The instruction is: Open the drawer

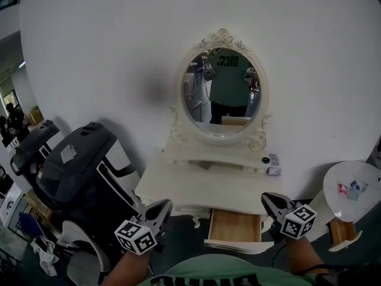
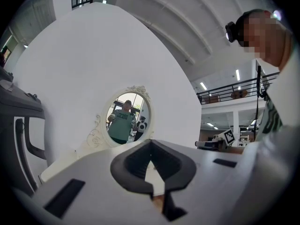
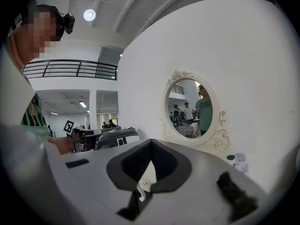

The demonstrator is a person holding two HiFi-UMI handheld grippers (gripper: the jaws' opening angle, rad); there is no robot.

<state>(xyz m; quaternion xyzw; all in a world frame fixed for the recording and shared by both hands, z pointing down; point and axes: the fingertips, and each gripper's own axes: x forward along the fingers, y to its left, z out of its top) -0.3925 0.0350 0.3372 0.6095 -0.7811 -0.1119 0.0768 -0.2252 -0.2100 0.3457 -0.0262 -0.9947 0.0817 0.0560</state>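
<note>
A person in a green shirt [image 1: 202,266] holds two grippers level before a white dressing table [image 1: 196,186]. The left gripper [image 1: 163,206], at the camera's left, has its jaws pressed together on nothing, and the right gripper [image 1: 266,199] likewise shows its jaws closed and empty (in each gripper's own view the dark pads meet at the tip). Between the two, and closer to the right gripper, the drawer [image 1: 235,226] stands open under the right part of the tabletop, its pale wooden bottom in plain sight and its white front nearest the person. To the left of the dressing table sits a bulky black case [image 1: 83,165]; to the right, a small round white table [image 1: 333,198] carries a few small coloured items [image 1: 351,189]. Farther back, on the dressing table's raised shelf [image 1: 208,157], a small green object [image 1: 265,159] lies just beside a little printed packet [image 1: 274,164]. Above them an oval mirror [image 1: 221,91] in an ornate white frame reflects the person with both grippers raised, against a plain white wall [image 1: 119,52]
</note>
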